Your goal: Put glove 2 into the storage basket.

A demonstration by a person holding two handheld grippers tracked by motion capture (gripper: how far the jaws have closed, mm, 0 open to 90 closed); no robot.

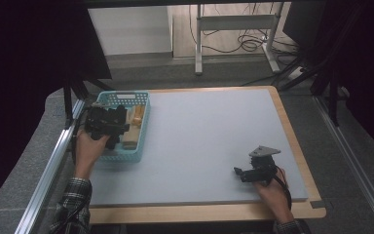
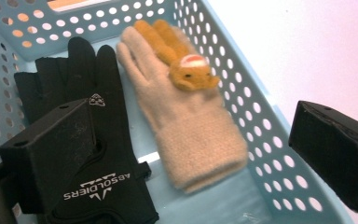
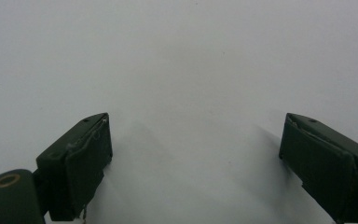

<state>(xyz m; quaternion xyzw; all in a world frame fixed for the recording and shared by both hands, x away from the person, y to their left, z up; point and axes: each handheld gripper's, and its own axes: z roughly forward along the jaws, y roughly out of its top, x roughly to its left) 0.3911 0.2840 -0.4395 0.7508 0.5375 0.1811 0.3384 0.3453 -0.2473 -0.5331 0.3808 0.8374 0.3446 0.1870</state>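
Note:
A light blue perforated basket [image 1: 108, 156] stands at the table's left edge. In the left gripper view its wall [image 2: 256, 100] encloses a beige knit glove [image 2: 191, 126] with an orange plush animal [image 2: 186, 65] on it, and a black glove [image 2: 107, 154] printed with white lettering. My left gripper [image 1: 108, 124] hovers over the basket with jaws wide open [image 2: 191, 154], one above the black glove, the other above the basket's right wall. My right gripper [image 1: 246, 173] rests low over the grey mat near the front right, open [image 3: 196, 158] with nothing between its jaws.
The grey mat [image 1: 204, 136] covers most of the wooden table [image 1: 199, 212]. A metal rail [image 1: 48, 170] runs along the left side. Behind the table stand a white frame [image 1: 233, 29] and cables on the floor.

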